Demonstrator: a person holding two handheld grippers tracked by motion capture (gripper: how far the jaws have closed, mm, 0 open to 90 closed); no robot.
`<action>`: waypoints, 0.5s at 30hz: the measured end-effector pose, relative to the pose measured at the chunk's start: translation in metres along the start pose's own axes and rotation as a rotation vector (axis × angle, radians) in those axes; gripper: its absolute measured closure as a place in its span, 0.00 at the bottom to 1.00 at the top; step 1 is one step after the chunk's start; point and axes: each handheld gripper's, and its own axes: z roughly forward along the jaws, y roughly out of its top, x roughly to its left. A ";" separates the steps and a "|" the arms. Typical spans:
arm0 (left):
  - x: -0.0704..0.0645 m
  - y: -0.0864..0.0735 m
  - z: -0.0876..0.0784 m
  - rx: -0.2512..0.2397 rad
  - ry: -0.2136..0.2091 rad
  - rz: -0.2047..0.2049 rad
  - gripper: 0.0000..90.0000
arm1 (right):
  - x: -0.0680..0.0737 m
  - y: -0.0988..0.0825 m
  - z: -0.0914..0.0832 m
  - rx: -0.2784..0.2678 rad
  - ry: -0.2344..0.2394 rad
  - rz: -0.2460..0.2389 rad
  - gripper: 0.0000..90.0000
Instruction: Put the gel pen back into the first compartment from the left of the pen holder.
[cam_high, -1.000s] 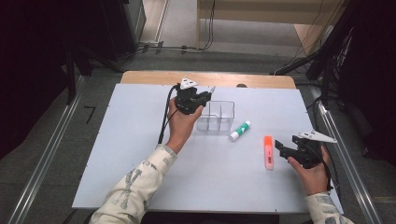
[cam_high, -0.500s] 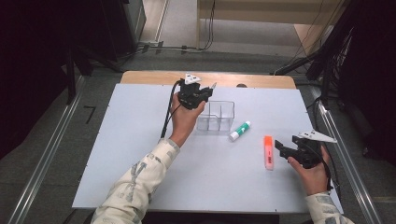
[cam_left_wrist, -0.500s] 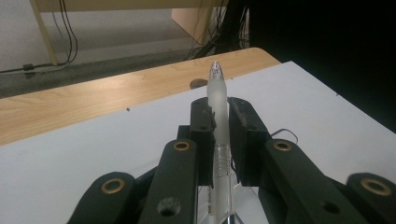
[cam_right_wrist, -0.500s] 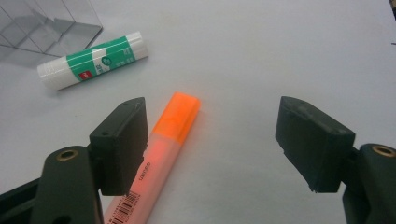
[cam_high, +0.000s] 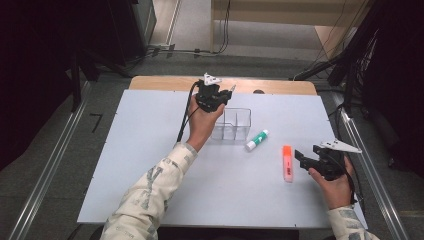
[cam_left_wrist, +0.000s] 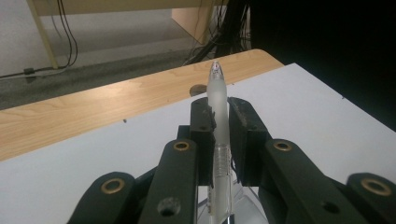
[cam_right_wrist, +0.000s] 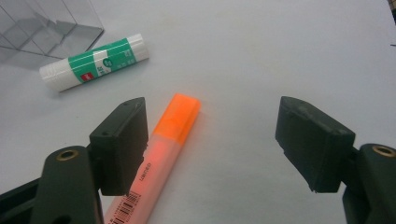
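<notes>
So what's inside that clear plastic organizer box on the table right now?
The clear organizer box looks empty: the white table shows through its compartments. The left tool holds a translucent pen above its far left corner. That hand covers its left edge.

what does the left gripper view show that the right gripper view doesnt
Left gripper view: the left gripper shut on a translucent pen that points up past its jaws, with the wooden table edge beyond the white board.

Right gripper view: the right gripper with jaws wide open, the orange highlighter lying flat beside one jaw, and the green-and-white glue stick lying beyond it.

Both: the white board and part of the clear organizer.
</notes>
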 end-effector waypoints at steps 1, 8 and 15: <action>0.000 0.000 0.001 0.001 -0.002 -0.002 0.90 | 0.000 0.000 0.000 0.001 0.000 0.001 0.27; 0.005 0.000 0.006 -0.005 0.018 -0.004 0.90 | 0.000 0.000 0.000 0.002 0.003 -0.001 0.27; 0.008 0.002 0.007 -0.015 0.029 -0.016 0.90 | 0.001 0.000 0.000 0.003 0.003 -0.004 0.27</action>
